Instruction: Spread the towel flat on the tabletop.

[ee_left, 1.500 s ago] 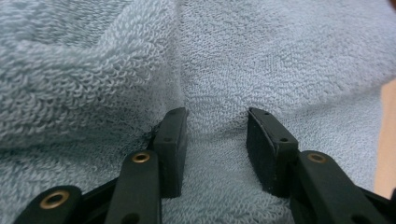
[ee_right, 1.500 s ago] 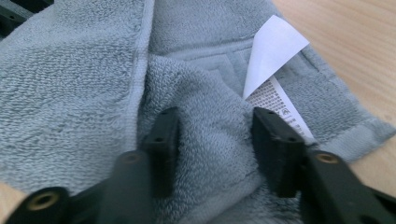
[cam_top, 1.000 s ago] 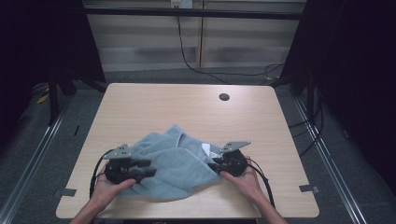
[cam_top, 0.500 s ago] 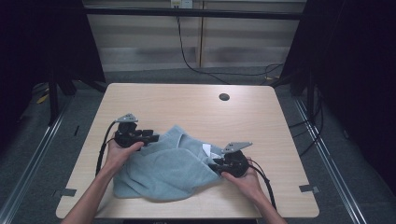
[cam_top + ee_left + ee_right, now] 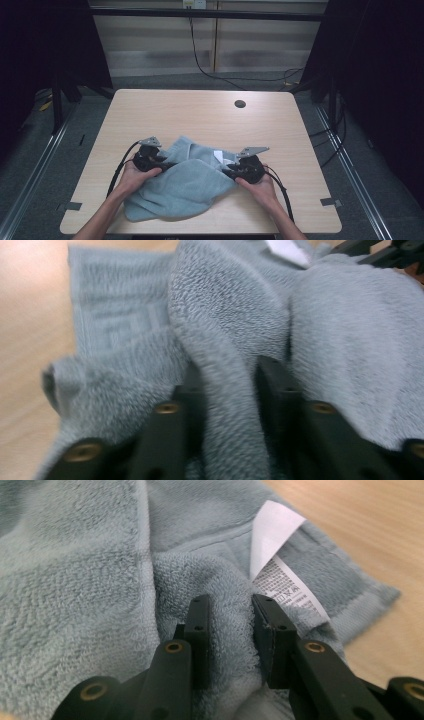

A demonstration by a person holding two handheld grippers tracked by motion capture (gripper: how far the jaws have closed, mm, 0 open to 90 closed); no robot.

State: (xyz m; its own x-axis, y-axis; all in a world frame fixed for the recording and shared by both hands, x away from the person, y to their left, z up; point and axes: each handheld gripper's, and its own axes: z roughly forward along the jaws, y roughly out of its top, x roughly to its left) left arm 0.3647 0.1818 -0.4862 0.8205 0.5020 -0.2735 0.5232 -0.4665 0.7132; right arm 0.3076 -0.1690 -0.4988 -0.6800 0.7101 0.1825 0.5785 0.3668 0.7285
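Grey-blue terry towel [image 5: 185, 182], crumpled with a white label [image 5: 280, 555], is being pinched by both grippers; left gripper [image 5: 227, 390], now moved nearer, has just been closing on a fold, right gripper [image 5: 230, 630] clamped.

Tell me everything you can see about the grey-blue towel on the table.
The towel is grey-blue terry cloth with a flat woven border band and a white printed care label sewn near one edge. It lies rumpled and partly folded over itself on the near half of the wooden table. The left gripper, whose jaws have just been closing, pinches a fold at one side; the right gripper clamps another fold beside the label.
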